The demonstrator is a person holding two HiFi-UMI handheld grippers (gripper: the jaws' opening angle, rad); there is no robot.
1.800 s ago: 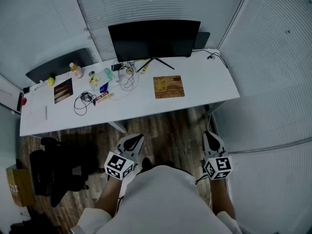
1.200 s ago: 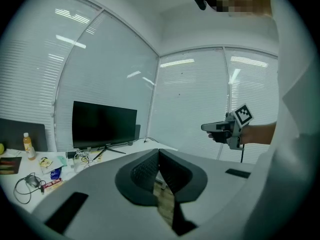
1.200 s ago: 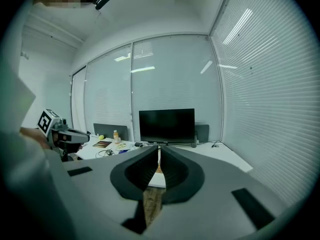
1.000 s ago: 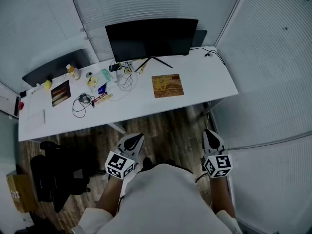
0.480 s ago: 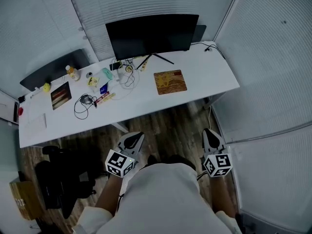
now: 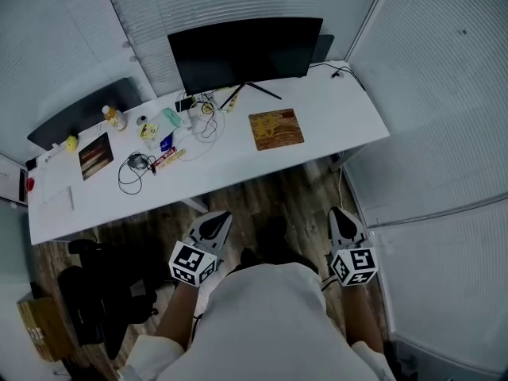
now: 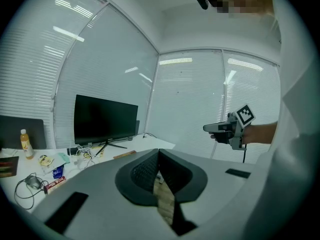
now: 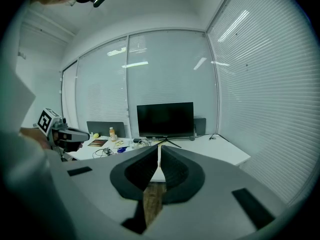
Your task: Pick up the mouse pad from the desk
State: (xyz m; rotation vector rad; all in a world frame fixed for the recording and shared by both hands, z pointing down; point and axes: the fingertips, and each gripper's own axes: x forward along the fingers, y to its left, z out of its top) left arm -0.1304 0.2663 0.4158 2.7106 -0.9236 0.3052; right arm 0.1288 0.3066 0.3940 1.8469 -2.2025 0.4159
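The mouse pad (image 6: 276,128) is a flat, tan-brown rectangle with a mottled yellowish print. It lies on the right half of the white desk (image 6: 349,113), just in front of the black monitor (image 6: 242,48) and its stand, to the right of a tangle of cables (image 6: 208,125). Both tongs hang low over the wooden floor, well short of the desk. The left gripper (image 6: 218,217) has its jaws pressed together on nothing, and so does the right gripper (image 6: 340,213).
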